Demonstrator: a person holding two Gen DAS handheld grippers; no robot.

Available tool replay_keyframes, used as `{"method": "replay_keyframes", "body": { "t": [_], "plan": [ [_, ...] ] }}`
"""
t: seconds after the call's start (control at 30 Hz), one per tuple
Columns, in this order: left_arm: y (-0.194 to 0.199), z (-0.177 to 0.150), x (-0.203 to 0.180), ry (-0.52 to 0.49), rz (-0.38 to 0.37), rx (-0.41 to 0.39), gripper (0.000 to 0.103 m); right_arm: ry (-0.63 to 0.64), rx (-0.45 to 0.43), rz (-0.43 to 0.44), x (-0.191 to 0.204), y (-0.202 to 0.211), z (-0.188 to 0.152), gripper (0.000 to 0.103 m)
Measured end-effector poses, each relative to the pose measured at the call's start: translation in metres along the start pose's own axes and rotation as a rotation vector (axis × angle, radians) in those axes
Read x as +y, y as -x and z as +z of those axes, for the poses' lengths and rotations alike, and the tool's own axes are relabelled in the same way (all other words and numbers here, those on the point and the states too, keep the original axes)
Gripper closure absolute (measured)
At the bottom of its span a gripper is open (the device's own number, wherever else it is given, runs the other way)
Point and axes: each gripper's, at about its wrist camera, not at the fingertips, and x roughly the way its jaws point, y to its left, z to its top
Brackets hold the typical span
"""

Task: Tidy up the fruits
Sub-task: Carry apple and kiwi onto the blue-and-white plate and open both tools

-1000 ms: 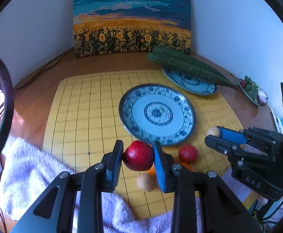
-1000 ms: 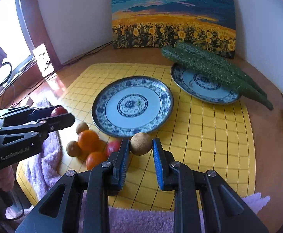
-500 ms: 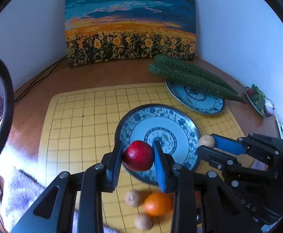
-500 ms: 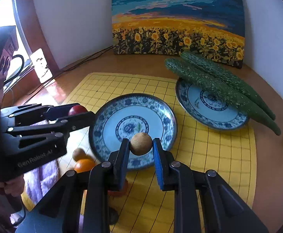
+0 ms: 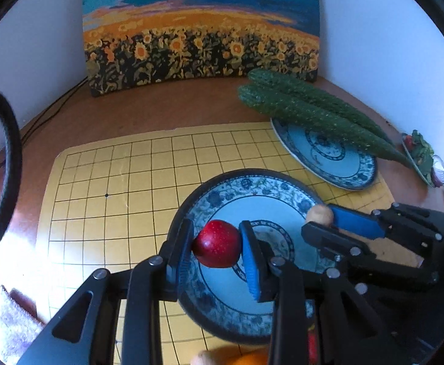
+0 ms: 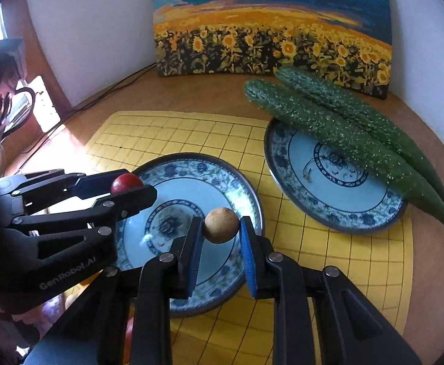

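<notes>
Apple [image 5: 217, 243]: red, pinched between both pads of the left gripper [image 5: 216, 245], held up over the near plate [image 5: 252, 191].
Left gripper: clamped on the apple, and there it is from the right wrist view, reaching in over the plate's left rim.
Brown fruit [image 6: 221, 224]: small, round, squeezed in the right gripper [image 6: 220, 228], also above the near plate.
Right gripper: closed tight on the brown fruit, blue pads on either side.
Far plate [image 6: 328, 188]: same blue-and-white pattern, on the yellow grid mat [image 6: 282, 158].
Cucumbers [image 6: 343, 130]: two, lying side by side across the far plate's back rim.
Orange [image 5: 252, 359]: peeking in at the bottom edge, beside another brown fruit [image 5: 205, 358].
Painting [image 5: 200, 30]: sunflowers, propped against the wall.
</notes>
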Motion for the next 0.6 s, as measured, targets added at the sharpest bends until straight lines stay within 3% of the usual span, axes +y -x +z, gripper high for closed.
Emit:
{"method": "replay_keyframes", "body": {
  "t": [0.6],
  "plan": [
    [-0.010,0.002,-0.001,-0.008,0.013,0.012,0.071,0.009,0.027,0.001,0.004,-0.016,0.004,0.077]
  ]
}}
